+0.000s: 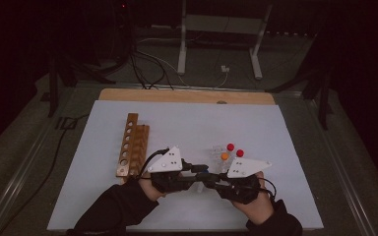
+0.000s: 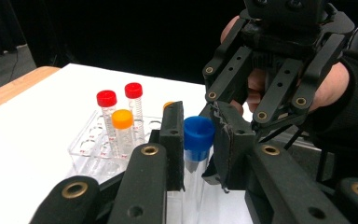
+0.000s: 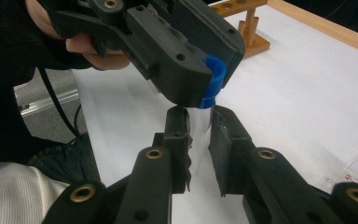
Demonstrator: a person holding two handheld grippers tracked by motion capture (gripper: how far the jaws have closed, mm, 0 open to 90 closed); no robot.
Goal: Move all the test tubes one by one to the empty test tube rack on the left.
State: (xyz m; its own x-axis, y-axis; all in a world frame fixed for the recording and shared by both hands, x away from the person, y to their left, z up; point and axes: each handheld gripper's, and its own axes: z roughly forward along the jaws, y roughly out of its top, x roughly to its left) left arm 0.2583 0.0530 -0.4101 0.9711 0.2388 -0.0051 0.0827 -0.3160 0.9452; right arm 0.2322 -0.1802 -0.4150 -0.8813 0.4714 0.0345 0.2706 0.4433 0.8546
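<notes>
A clear tube [image 3: 200, 133] with a blue cap [image 2: 198, 133] is held above the white sheet between both grippers. My left gripper [image 2: 199, 127] is shut on the blue cap, its pads pressing on either side. My right gripper [image 3: 200, 120] is shut on the clear body just below the cap. In the high view the two grippers meet nose to nose at the table's front middle, left gripper [image 1: 196, 170] and right gripper [image 1: 212, 178], with the cap a small blue spot [image 1: 203, 172] between them.
A clear plastic rack [image 2: 87, 150] close behind the grippers holds two red-capped tubes [image 2: 106, 99] and an orange-capped one [image 2: 122, 119]. A wooden tube rack [image 1: 133, 145] stands to the left on the white sheet [image 1: 187, 123]. Past the table's far edge lie cables and stand legs.
</notes>
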